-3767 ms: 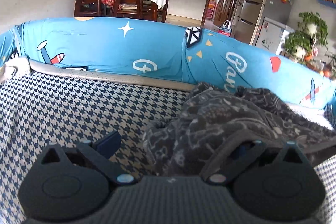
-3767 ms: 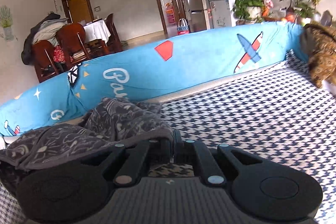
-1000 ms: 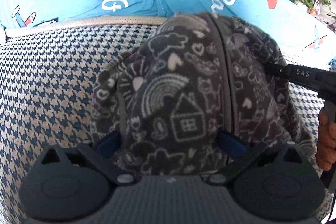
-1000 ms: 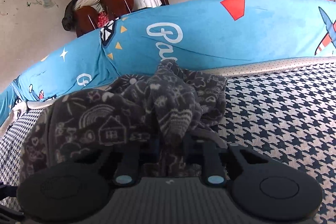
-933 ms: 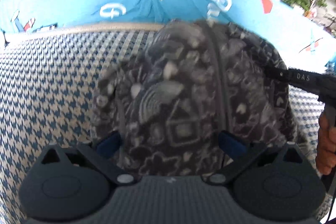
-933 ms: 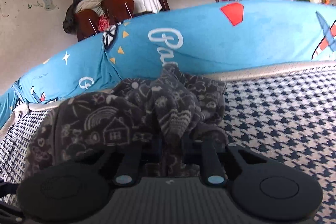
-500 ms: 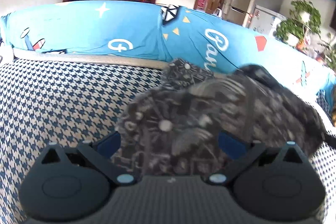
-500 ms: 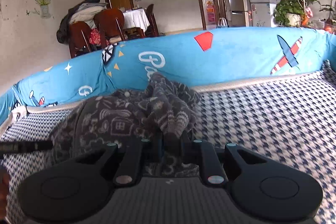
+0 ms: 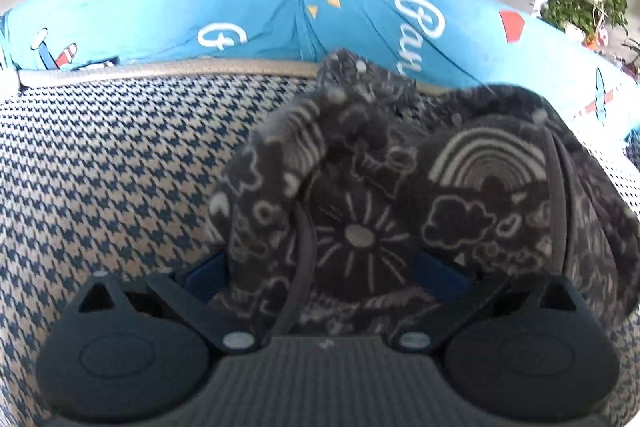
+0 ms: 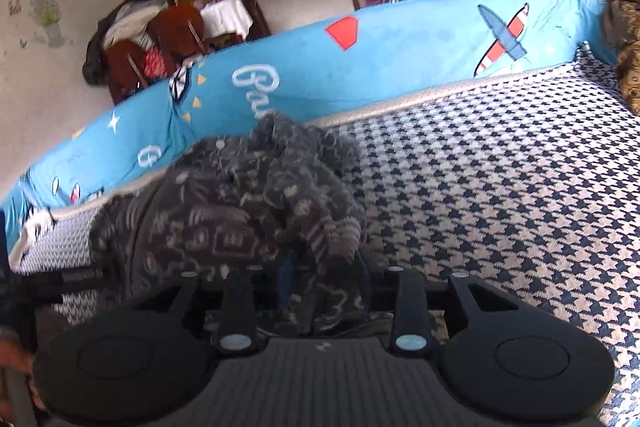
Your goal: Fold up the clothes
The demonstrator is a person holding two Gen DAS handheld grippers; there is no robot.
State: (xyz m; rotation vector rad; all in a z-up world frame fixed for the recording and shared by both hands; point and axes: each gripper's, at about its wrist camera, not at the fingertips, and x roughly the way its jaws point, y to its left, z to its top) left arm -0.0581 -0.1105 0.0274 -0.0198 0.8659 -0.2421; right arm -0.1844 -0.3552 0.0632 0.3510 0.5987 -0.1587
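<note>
Left gripper [image 9: 324, 269]: its blue pads stand wide apart with the dark garment bunched between them; the cloth hides the inner faces of both pads, so whether they press on it I cannot tell.
Garment [image 9: 420, 195]: a dark grey fleece piece printed with white rainbows, clouds and suns, heaped on the houndstooth cover [image 9: 100, 167] near the far side, its far tip lapping over the pale piping at the foot of the blue bumper [image 9: 248, 11]. Blurred in the left wrist view; which part of the garment is which is hard to make out.
Right gripper [image 10: 322, 275]: jaws opening, with a hanging fold of the garment [image 10: 240, 211] between them; the fold covers the fingertips, and the pads do not seem to be pinching it.
Hidden or cut off: a hand [image 10: 12, 355] is only a sliver at the near left edge of the right wrist view.
Open room: to the left of the garment the cover is bare out to the bumper; to the right a wide stretch of houndstooth [image 10: 500, 187] runs to a brown furry thing [image 10: 628, 47], cut off at the far right corner.
Edges: the bumper curves round the whole far side.
</note>
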